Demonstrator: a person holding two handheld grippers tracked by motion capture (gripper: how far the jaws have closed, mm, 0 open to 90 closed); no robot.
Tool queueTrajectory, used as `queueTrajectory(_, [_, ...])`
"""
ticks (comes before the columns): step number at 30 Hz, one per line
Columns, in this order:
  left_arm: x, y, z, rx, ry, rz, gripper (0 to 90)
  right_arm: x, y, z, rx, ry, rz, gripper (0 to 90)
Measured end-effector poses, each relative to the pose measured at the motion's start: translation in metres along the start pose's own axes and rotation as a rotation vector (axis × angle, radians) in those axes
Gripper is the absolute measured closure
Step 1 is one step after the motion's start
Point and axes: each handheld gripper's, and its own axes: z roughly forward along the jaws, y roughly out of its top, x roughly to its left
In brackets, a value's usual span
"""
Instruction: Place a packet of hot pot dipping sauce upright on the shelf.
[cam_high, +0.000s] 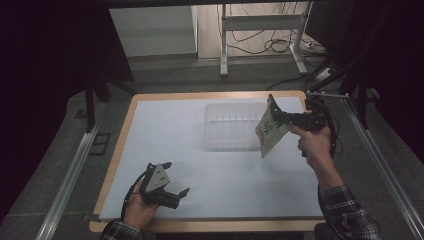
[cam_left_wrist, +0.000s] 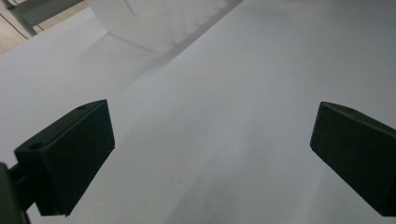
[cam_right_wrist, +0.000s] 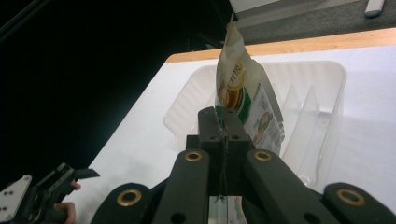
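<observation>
A cream and green printed pouch (cam_high: 269, 131) hangs in the air by the right end of a clear plastic ribbed bin (cam_high: 231, 126) at the back of the white table mat. My right gripper (cam_high: 286, 119) is shut on the pouch's edge, held by a hand in a plaid sleeve. In the right gripper view the pouch (cam_right_wrist: 243, 95) stands up from my closed jaws, my right gripper (cam_right_wrist: 223, 122) pinching it, with the bin (cam_right_wrist: 308, 98) behind it. My left gripper (cam_high: 179, 196) rests open near the front left of the mat. In the left gripper view its fingers (cam_left_wrist: 74, 154) stand wide apart over bare mat.
The white mat (cam_high: 190, 165) lies on a wooden table with its edge (cam_high: 115, 150) showing at the left. Metal rails (cam_high: 70, 175) run along both sides. A table frame and cables (cam_high: 270, 45) stand on the floor beyond.
</observation>
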Motion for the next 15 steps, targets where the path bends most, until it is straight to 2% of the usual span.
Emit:
queueTrajectory(3, [0.0,0.0,0.0,0.01,0.001,0.012,0.0,-0.001,0.005,0.004,-0.003,-0.01,0.004,89.1])
queueTrajectory(15, [0.0,0.0,0.0,0.012,0.001,0.014,0.0,-0.004,0.022,0.02,-0.012,-0.044,0.007,89.1])
